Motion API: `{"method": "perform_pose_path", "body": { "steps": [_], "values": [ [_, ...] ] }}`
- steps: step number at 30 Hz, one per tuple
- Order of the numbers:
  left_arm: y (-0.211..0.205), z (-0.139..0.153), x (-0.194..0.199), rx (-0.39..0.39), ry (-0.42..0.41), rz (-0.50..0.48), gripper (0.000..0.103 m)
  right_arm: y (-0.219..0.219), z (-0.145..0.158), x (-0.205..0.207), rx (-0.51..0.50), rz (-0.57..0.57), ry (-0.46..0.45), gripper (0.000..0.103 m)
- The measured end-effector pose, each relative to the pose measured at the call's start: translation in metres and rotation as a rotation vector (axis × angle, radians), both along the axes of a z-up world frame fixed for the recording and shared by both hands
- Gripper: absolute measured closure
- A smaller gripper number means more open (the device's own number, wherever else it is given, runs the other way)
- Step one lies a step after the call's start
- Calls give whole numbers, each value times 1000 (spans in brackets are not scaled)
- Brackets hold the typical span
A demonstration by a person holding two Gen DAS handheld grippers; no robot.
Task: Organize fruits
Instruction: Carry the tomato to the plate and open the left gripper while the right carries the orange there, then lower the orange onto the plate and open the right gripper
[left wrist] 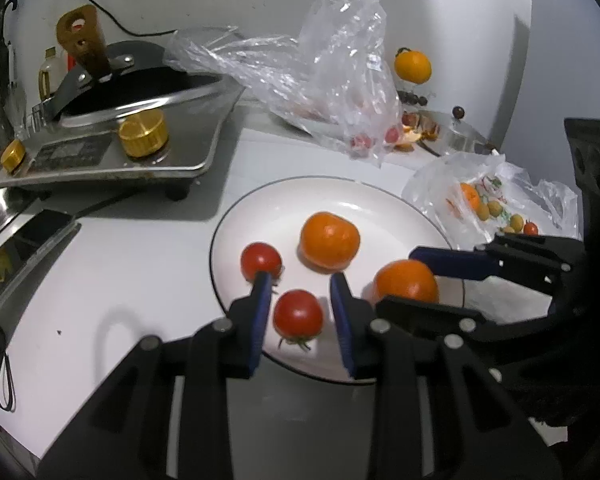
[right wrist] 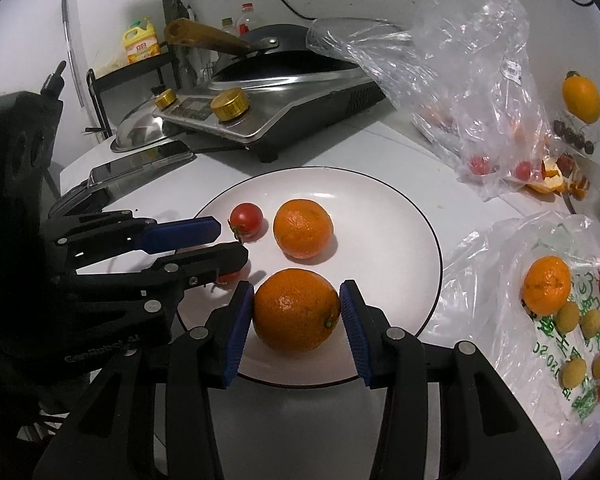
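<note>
A white plate (left wrist: 260, 208) (right wrist: 400, 216) holds two oranges and two small tomatoes. My left gripper (left wrist: 300, 284) is open around the near tomato (left wrist: 298, 314), with gaps on both sides; the second tomato (left wrist: 260, 260) (right wrist: 247, 220) lies just past its left finger. My right gripper (right wrist: 296, 300) has its blue pads against both sides of the near orange (right wrist: 296, 310) (left wrist: 406, 282), which rests on the plate. The other orange (left wrist: 330, 246) (right wrist: 303, 228) sits mid-plate. The left gripper shows at left in the right wrist view (right wrist: 204, 248), hiding the near tomato there.
A printed plastic bag (right wrist: 560, 304) (left wrist: 488, 200) with an orange and small fruits lies to the right of the plate. A crumpled clear bag (left wrist: 312, 80) (right wrist: 460, 80) with tomatoes lies behind. A cooker with a pan (left wrist: 112, 120) (right wrist: 268, 100) stands at the back left.
</note>
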State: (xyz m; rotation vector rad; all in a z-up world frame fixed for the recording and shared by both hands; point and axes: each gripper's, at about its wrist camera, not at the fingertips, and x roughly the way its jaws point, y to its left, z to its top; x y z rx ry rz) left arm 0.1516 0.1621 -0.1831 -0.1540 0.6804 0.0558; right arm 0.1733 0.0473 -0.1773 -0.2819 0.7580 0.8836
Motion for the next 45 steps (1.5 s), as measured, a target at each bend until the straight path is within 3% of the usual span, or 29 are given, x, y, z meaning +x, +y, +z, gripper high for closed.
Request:
{"method": "perform_pose_path", "body": {
  "steps": [5, 23, 45],
  "values": [
    [4, 4, -2, -2, -7, 24, 70, 2, 6, -6, 23, 33, -15, 49],
    [-11, 15, -7, 27, -26, 25, 70, -18, 20, -10, 66, 11, -45, 48],
    [-73, 29, 2, 80, -38, -42, 69, -91, 26, -2, 104, -87, -67, 48]
  ]
}}
